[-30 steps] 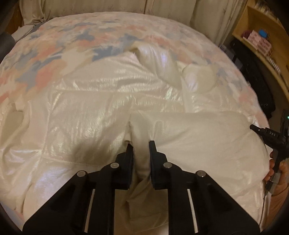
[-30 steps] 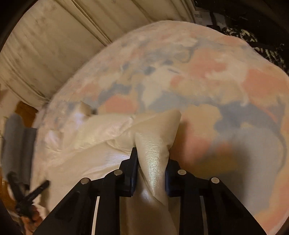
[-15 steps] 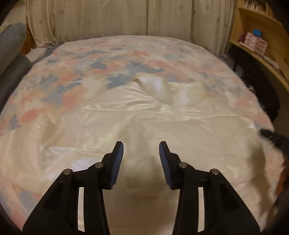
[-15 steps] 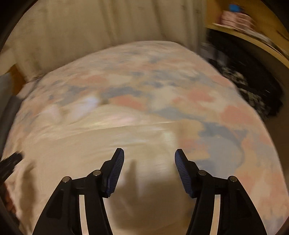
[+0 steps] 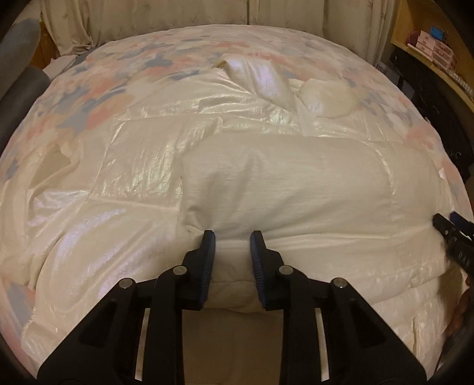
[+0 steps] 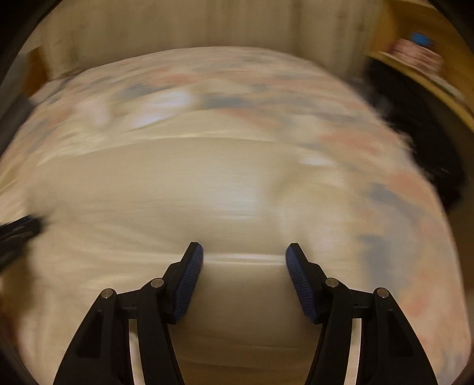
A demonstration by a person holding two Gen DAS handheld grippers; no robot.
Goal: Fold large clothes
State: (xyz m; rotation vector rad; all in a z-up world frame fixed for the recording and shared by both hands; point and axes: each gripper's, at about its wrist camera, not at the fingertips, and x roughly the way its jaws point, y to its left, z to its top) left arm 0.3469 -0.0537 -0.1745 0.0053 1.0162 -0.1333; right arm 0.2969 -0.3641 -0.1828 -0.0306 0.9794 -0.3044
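Garment: a large cream, shiny padded coat point(image 5: 148, 165) lies spread over the bed, filling the middle and lower part of the left wrist view, from about 9 o'clock across to 3 o'clock.
Folded part: a matte cream panel point(image 5: 296, 183) lies doubled over the coat, right of centre; its near edge runs just beyond the left fingertips.
Far end: two puffy cream lumps of the same coat sit near 12 o'clock – a glossy one point(image 5: 257, 80) and, just to its right, a duller rounded one point(image 5: 326, 94), touching or nearly so.
Bed: a floral cover point(image 5: 97, 86) in pink, blue and white shows around the coat, mostly toward 10 and 2 o'clock.
Left claw point(image 5: 232, 237): parted, nothing between the blue-padded fingers; the tips sit at the near edge of the folded panel, at 6 o'clock. Whether they touch the cloth I cannot tell.
Right claw point(image 6: 244, 248): spread wide and empty, over the cream coat point(image 6: 177, 189) at 6 o'clock – its view is heavily blurred. It also appears at 3 o'clock in the left wrist view point(image 5: 453, 237), at the coat's right edge.
Backdrop: pale curtains point(image 5: 148, 17) at 12 o'clock; a wooden shelf point(image 5: 429, 50) with boxes at 2 o'clock.
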